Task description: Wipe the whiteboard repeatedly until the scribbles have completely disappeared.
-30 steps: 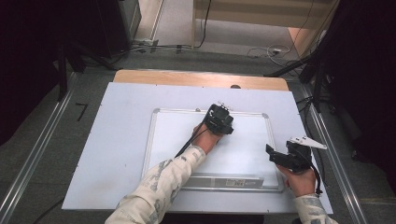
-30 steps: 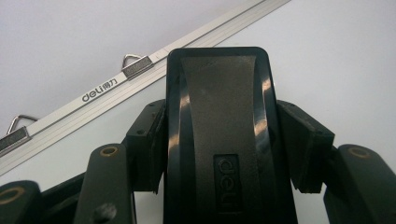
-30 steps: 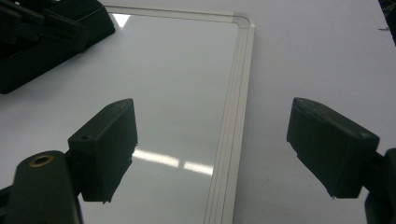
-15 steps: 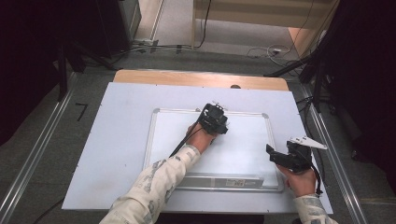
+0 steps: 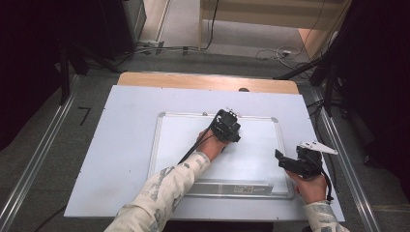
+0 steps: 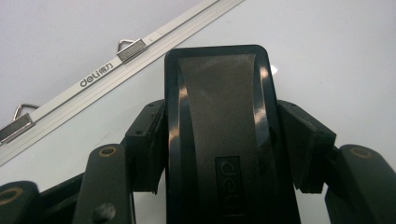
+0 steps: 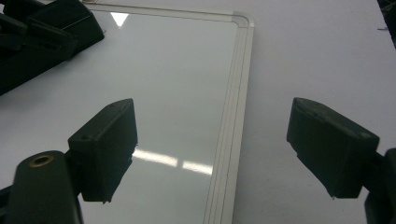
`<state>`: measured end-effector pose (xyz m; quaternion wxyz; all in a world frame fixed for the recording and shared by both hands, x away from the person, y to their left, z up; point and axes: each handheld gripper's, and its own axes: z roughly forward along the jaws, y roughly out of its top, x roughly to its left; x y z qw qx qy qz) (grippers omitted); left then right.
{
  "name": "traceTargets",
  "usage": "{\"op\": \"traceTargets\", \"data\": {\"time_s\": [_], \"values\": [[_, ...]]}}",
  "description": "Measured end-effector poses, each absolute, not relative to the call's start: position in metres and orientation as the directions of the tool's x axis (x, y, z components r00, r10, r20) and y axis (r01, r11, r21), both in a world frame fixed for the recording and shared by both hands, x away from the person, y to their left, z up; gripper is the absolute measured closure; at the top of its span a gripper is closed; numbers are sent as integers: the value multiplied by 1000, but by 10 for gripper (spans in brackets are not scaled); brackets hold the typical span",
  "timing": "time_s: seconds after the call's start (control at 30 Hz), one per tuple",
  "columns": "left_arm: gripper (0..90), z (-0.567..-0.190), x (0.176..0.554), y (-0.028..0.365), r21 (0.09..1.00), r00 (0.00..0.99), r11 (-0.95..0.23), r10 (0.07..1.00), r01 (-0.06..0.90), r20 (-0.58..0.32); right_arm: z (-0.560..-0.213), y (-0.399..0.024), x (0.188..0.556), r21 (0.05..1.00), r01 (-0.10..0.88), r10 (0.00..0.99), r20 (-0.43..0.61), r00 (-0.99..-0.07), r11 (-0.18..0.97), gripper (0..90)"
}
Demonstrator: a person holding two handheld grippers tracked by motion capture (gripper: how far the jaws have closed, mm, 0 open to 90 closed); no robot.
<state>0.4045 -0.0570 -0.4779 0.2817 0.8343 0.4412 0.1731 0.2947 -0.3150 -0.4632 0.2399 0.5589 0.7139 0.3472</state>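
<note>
Nearest, at the lower right of the high view, the right gripper [image 5: 286, 163] sits in the person's hand over the right-hand part of the whiteboard [image 5: 193, 145], close to its right frame edge. In the right gripper view its two black jaws stand wide apart with nothing between them; the board's pale frame runs up the middle of that frame, glossy board to the left of it and matte white table to the right.

A patterned sleeve [image 5: 159, 193] comes in from the bottom centre of the high view and reaches up to the left gripper [image 5: 227, 126], which is over the upper middle of the board, just below its top edge. In the left gripper view, the jaws are clamped on a black whiteboard eraser [image 6: 219, 126], their pads pressing its two long sides. The eraser stands lengthwise between them, its grey felt-like face showing and a small embossed logo low down. Its far end lies near the board's top frame [image 6: 93, 77], which crosses the upper left of that view with two metal hanging loops.

The board lies flat on a white table [image 5: 111, 145], whose wooden far edge [image 5: 203, 81] shows at the top centre.
</note>
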Motion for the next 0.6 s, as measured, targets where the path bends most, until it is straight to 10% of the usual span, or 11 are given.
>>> {"op": "traceTargets", "data": {"time_s": [0.6], "values": [[404,-478,409,-61,626,536,-436,844,646,35,-463,-315,295,763,633,965,45,-257,133,149]]}}
